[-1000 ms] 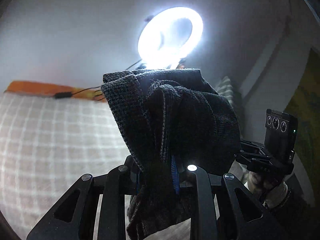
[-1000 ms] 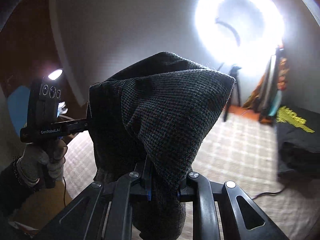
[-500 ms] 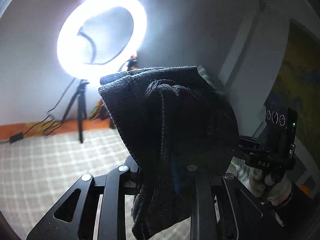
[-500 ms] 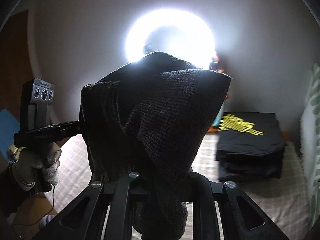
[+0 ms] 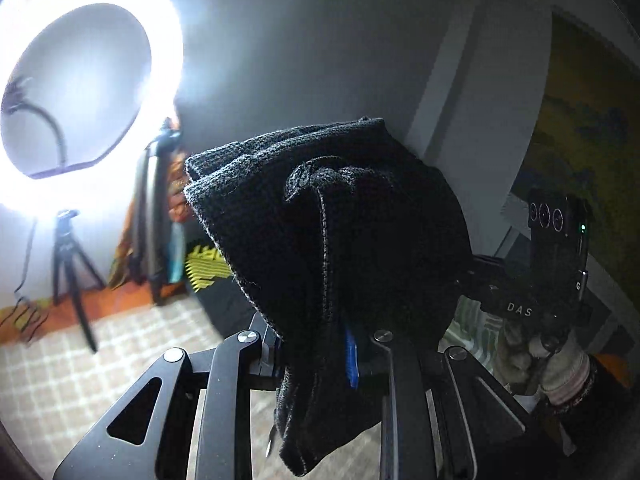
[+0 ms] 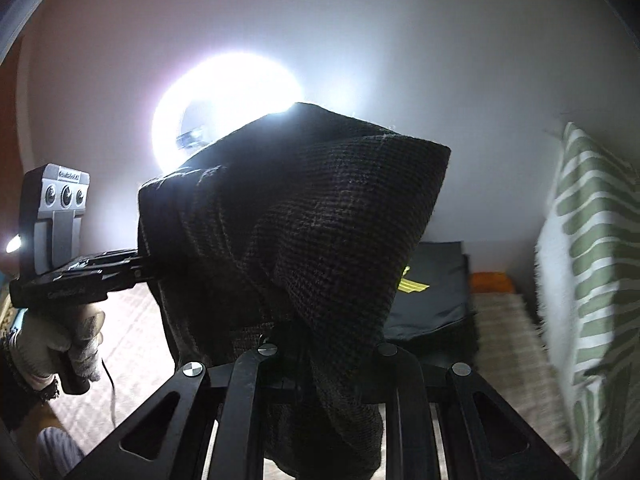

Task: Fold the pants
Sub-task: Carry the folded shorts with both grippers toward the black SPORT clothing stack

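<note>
Now both claws clenched on the pants: left claw (image 5: 320, 344) pinching a bunched dark fold with a seam running down it, right claw (image 6: 324, 350) gripping another thick wad. Pants (image 5: 332, 240) held up in the air between the two, draped over the fingertips and hanging below, well above the checked bed cover (image 5: 100, 360). Right claw also visible from the left camera, gloved hand (image 5: 548, 364) beneath it.

Risks, as a judgement: a lopsided fold, since each grip holds a crumpled clump and not a clean edge; fabric slipping out under its own weight if swung fast; cloth covering both lenses, hiding the landing spot; a snag or bump on the stack of black shirts (image 6: 432, 292) or the striped pillow (image 6: 592, 260) close by on the right.

Compared with a second ago: both views swung round, ring light (image 5: 80, 80) shifted far left in the left view, shirts and pillow newly showing in the right view. Grip on the cloth unchanged.
</note>
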Demonstrator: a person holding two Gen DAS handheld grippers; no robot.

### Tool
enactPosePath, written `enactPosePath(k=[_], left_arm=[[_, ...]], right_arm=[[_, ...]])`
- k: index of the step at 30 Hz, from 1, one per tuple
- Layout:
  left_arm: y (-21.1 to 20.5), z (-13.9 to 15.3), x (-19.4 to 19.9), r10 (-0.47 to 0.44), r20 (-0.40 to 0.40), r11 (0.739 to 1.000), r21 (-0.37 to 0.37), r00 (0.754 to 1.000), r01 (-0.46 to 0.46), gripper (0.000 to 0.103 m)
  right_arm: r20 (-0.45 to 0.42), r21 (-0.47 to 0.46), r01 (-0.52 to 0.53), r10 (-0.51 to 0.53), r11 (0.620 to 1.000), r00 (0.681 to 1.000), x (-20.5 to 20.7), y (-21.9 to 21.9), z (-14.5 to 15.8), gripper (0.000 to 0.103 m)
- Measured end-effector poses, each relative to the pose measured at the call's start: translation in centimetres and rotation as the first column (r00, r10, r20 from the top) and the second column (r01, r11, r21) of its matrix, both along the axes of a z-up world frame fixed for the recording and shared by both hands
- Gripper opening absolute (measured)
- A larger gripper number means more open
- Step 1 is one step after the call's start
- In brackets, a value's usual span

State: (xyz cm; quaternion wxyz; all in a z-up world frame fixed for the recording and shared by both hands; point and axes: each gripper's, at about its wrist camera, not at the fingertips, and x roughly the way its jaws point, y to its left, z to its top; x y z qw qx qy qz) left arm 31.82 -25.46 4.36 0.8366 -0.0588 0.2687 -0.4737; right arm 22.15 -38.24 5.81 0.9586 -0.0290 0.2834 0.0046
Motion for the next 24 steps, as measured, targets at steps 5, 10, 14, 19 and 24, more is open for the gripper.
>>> enactPosePath(k=[5, 10, 14, 19, 24], left_arm=[[-3.3, -0.2, 2.6, -0.017, 0.004, 1.0, -0.014, 1.0, 0.017, 0.02], [-6.7, -0.2, 4.7, -0.026, 0.009, 1.0, -0.011, 1.0, 0.026, 0.02], [-8.8, -1.2, 6.7, -0.02, 0.01, 1.0, 0.0, 1.0, 0.02, 0.02], [-10.5, -3.9, 9.6, 0.015, -0.021, 0.999, 0.032, 1.0, -0.015, 0.02], [-12.0, -6.3, 12.5, 0.078, -0.039, 0.993, 0.088, 0.996, -0.074, 0.02]], right_arm=[[-0.001, -0.032, 0.027, -0.028, 0.999, 1.0, 2.6, -3.4, 1.2, 0.015], [-0.006, -0.062, 0.051, -0.052, 0.997, 0.999, 5.7, -6.4, 1.6, 0.015], [-0.034, -0.084, 0.055, -0.058, 0.995, 0.998, 9.0, -8.4, 0.9, 0.015], [-0.09, -0.085, 0.04, -0.048, 0.996, 0.995, 13.9, -11.3, -2.3, 0.015], [-0.116, -0.078, 0.026, -0.035, 0.997, 0.993, 17.9, -13.2, -5.5, 0.015]])
